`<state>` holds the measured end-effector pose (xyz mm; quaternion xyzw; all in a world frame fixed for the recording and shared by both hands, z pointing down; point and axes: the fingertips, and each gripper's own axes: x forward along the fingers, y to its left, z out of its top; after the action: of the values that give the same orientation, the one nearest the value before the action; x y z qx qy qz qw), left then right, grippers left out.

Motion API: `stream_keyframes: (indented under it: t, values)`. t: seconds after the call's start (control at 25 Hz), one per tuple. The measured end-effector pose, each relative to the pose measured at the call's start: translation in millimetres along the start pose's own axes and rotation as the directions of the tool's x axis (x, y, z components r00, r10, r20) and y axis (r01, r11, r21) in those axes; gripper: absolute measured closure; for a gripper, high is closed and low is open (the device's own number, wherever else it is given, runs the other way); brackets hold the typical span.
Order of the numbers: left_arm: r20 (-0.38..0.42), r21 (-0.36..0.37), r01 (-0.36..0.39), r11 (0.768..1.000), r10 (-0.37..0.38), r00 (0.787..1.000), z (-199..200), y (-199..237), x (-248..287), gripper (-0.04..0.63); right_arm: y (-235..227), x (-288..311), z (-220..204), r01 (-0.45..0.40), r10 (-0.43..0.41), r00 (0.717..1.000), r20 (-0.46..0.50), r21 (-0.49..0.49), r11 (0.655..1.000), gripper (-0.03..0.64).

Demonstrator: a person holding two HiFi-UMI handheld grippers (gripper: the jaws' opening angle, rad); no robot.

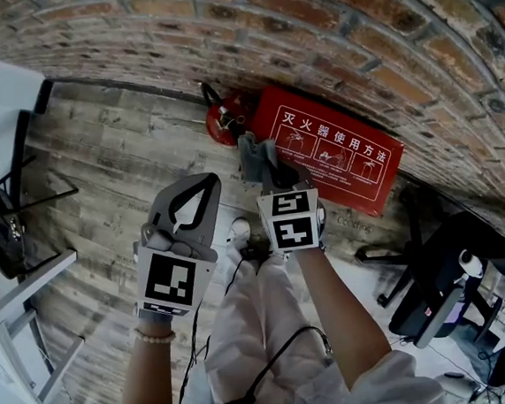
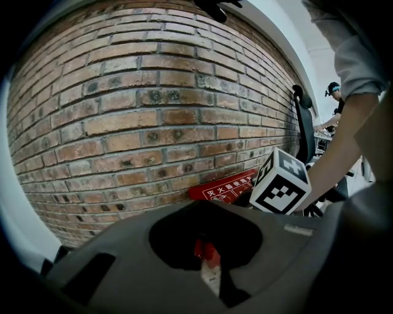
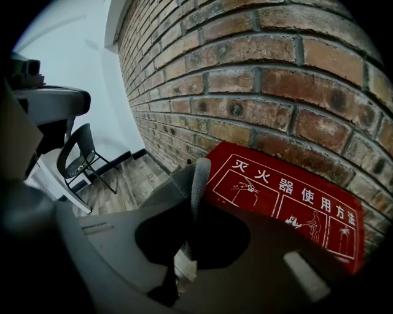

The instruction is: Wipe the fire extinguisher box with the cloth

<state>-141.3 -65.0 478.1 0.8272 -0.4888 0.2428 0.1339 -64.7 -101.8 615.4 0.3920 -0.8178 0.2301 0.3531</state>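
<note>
1. The step, as I judge it, is bringing the grey cloth (image 1: 253,155) onto the red fire extinguisher box (image 1: 346,156). Lay the cloth flat and sweep it toward 3 o'clock with a firm grip.
2. The right gripper (image 1: 267,173) has its jaws clamped on a fold of the cloth. Whether the cloth touches the box is unclear.
3. The left gripper (image 1: 195,193), at 9 o'clock of the right, has its jaws closed tip to tip and holds nothing.
4. The box lies at 2 o'clock in the head view, against the brick wall (image 1: 306,23).

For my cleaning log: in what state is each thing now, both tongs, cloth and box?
Left tongs: shut, empty.
Right tongs: shut on the cloth.
Cloth: bunched, gripped.
Fire extinguisher box: closed, on the floor against the brick wall.
</note>
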Motion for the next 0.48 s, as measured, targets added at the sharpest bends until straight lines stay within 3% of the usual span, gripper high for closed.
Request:
stream_keyframes:
  t: [0.48]
  values:
    - [-0.006,0.013,0.007,1.000,-0.007,1.000,0,-6,1,0.598,-16,-5,-6,0.029,-0.030,1.000,0.006,0.047,0.998,0.597]
